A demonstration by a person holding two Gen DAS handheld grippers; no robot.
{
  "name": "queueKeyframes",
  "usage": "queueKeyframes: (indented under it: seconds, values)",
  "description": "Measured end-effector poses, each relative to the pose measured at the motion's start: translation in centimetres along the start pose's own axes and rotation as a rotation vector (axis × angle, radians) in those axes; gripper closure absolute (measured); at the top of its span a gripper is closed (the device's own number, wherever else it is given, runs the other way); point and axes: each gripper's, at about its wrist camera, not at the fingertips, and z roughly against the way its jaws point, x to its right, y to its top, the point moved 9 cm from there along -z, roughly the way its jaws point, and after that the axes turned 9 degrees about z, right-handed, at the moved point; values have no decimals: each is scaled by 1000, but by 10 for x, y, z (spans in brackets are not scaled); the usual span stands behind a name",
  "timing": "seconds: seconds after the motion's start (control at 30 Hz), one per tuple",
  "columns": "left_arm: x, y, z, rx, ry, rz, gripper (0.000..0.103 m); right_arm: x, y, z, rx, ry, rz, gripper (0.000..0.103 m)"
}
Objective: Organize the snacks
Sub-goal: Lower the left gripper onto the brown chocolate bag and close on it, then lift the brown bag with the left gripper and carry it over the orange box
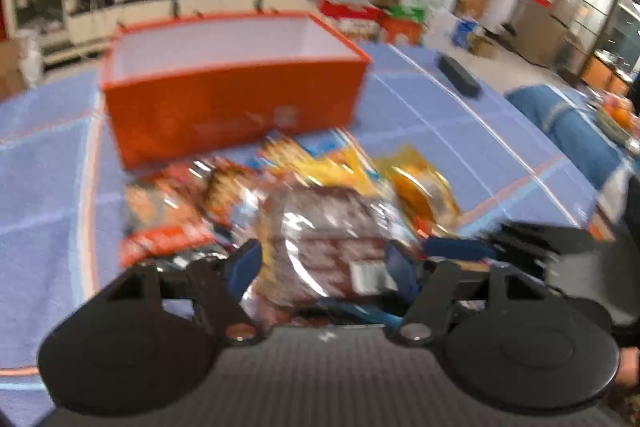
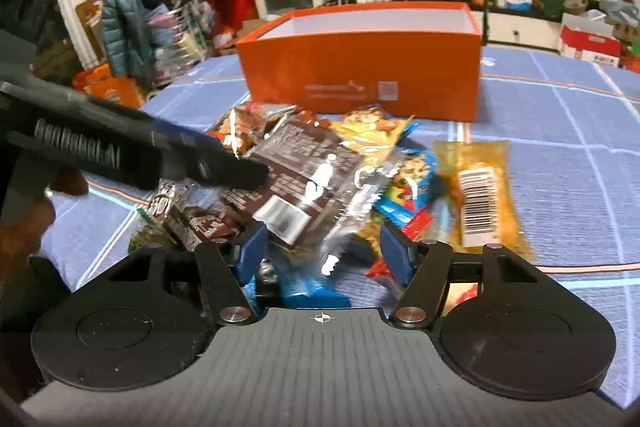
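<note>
The orange box [image 2: 360, 67] stood on the blue worktop [image 2: 560, 131] with nothing showing in the part of its white inside that could be seen, so the sorting looked barely begun. The snacks lay in a loose heap [image 2: 328, 179] on the worktop just in front of the box, not in it: a brown packet [image 2: 296, 163] on top, a yellow packet [image 2: 480, 195] with a barcode off to the right, and red, blue and orange wrappers crowded beneath. The left gripper [image 1: 324, 267] had its jaws around the near end of the brown packet, which sat between the blue pads; the view was too blurred to say whether they pressed on it or only framed it. The right gripper [image 2: 324, 255] hovered with its jaws partly apart over the near edge of the heap, wrappers lying between and below the pads, but no pad was clearly pressing anything. By my judgement nearly every packet still had to be lifted and set into the box.
</note>
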Motion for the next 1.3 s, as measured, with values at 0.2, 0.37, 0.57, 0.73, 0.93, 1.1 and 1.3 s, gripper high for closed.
queueKeyframes:
  seconds: [0.2, 0.37, 0.57, 0.73, 0.93, 1.1, 1.3]
  values:
    - [-21, 10, -35, -92, -2, 5, 34, -8, -1, -12, -16, 7, 13, 52]
    - [-18, 9, -48, -107, -55, 1, 30, -5, 1, -22, -27, 0, -6, 50]
    - [-22, 4, -48, -91, -51, 27, 40, -11, 10, -35, -27, 4, 6, 47]
    - [-24, -3, -35, -68, -52, 88, 47, -16, 12, -28, -6, 19, -3, 58]
    - [-26, -5, 2, 17, -17, 131, 63, -36, 23, -16, 35, 40, 48, 71]
    - [-47, -18, -8, -18, 39, 161, 63, -35, 21, -36, 0, 68, 35, 71]
    - [-50, -16, -19, -22, -4, 176, 49, -28, 17, -44, -7, 106, -19, 58]
